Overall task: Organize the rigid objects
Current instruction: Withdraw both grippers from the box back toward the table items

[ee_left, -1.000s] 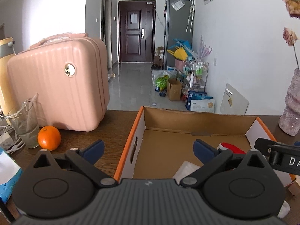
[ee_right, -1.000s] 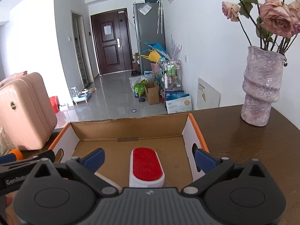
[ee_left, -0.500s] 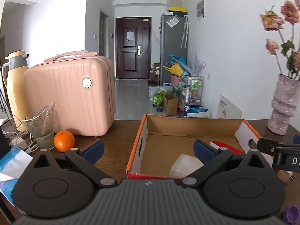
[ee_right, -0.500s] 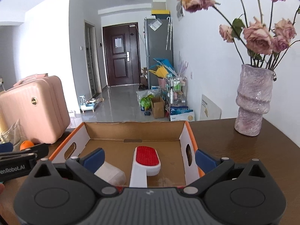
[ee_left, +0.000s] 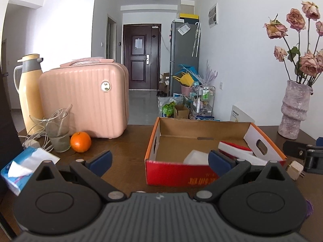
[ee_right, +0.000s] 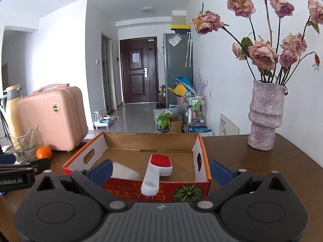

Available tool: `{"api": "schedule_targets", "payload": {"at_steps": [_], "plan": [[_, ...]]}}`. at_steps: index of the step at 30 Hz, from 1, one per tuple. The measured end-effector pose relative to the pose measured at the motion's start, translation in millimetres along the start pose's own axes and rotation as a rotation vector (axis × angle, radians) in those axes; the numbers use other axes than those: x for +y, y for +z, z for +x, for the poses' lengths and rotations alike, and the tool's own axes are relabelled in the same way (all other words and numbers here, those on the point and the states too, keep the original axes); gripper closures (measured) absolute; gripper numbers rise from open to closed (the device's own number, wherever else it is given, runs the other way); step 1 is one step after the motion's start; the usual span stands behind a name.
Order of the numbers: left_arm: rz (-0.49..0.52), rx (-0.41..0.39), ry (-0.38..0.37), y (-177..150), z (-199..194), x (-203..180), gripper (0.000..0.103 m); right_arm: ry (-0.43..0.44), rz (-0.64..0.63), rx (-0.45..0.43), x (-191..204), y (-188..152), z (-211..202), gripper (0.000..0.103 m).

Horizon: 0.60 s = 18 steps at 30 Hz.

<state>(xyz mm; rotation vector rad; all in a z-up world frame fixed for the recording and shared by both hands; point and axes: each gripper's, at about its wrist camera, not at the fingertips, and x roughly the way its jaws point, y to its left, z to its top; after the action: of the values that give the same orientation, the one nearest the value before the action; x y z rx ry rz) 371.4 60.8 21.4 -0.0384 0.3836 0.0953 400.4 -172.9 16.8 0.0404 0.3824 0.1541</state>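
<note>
table: dark wood | pink suitcase: upright, far left | cardboard box: open, red front with unreadable orange script and a pumpkin picture | left gripper: wide apart, empty, side label reads "nRobot.AI" | right gripper: spread wide, empty | red-and-white brush: inside box, handle over front wall | white block: in box beside brush | orange: by suitcase

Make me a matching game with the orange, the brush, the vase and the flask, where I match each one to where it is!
Things:
1. orange
2. brush
3. vase
4. flask

Places:
A. inside the cardboard box
B. beside the glass
C. behind the pink case, far left
D. on the table, right of the box

Pairs: 1-B, 2-A, 3-D, 4-C
</note>
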Motion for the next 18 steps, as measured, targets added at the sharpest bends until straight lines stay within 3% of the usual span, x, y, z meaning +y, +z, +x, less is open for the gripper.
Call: {"api": "schedule_targets", "payload": {"at_steps": [18], "plan": [[-0.006, -0.002, 0.019, -37.2, -65.7, 11.3, 0.000, 0.034, -0.034, -0.038, 9.9, -40.1, -56.9, 0.000]]}}
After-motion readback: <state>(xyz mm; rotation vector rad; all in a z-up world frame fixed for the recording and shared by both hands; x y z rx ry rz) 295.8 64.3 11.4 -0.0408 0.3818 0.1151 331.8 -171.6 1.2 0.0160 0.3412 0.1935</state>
